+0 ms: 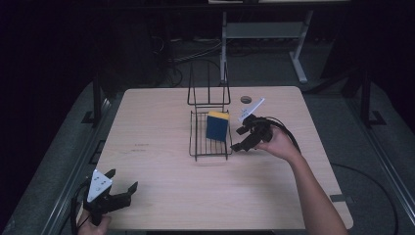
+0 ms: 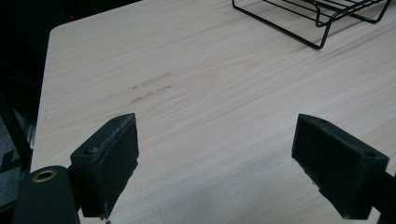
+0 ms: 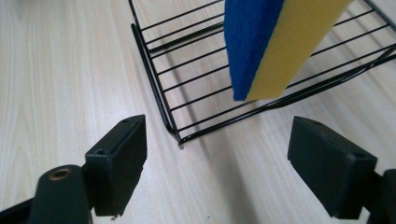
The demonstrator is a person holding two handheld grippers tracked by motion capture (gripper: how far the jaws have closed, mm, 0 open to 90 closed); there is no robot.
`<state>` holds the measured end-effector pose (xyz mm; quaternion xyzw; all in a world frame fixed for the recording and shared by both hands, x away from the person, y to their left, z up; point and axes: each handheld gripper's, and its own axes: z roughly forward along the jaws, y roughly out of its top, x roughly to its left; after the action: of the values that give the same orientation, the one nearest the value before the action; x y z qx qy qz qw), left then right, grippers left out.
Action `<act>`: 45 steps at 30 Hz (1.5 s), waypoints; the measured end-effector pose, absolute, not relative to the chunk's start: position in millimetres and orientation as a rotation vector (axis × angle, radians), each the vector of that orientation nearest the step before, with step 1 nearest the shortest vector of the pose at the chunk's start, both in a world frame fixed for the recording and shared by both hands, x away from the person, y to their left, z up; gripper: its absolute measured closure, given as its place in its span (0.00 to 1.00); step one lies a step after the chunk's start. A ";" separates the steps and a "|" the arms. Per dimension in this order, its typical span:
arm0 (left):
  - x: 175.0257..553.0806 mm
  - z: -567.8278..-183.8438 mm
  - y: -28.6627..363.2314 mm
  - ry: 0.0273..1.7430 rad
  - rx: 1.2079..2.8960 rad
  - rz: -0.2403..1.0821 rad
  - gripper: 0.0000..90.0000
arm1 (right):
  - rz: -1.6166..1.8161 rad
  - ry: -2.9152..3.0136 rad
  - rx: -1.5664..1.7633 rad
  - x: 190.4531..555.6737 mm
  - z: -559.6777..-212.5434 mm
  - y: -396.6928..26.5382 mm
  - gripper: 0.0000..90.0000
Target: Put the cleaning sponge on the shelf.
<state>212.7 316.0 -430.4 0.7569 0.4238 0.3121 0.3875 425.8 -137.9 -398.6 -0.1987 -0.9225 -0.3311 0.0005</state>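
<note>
The blue and yellow sponge (image 1: 217, 126) stands on its edge in the wire rack (image 1: 198, 147) on the counter (image 1: 156, 161), and the right gripper (image 1: 243, 138), jaws wide apart beside it, could bump the rack and tip it over.

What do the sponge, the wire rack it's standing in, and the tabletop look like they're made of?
Sponge: soft foam, it seems; a matte yellow body with a rougher, fibrous blue scouring face.
Wire rack: thin metal rods, probably coated or painted black, with a slight sheen.
Tabletop: pale wood-grain surface, smooth and matte; whether laminate or real wood cannot be told from here.
</note>
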 end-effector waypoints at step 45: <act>212.2 -430.1 314.9 1.077 1.932 0.796 0.16 | -1.087 -2.868 -0.681 375.1 -421.6 -180.3 0.21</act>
<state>212.2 314.9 -430.1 0.7584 0.4228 0.3127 0.3852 375.1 -180.3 -421.6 -0.2167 -0.9128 -0.3461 -0.0002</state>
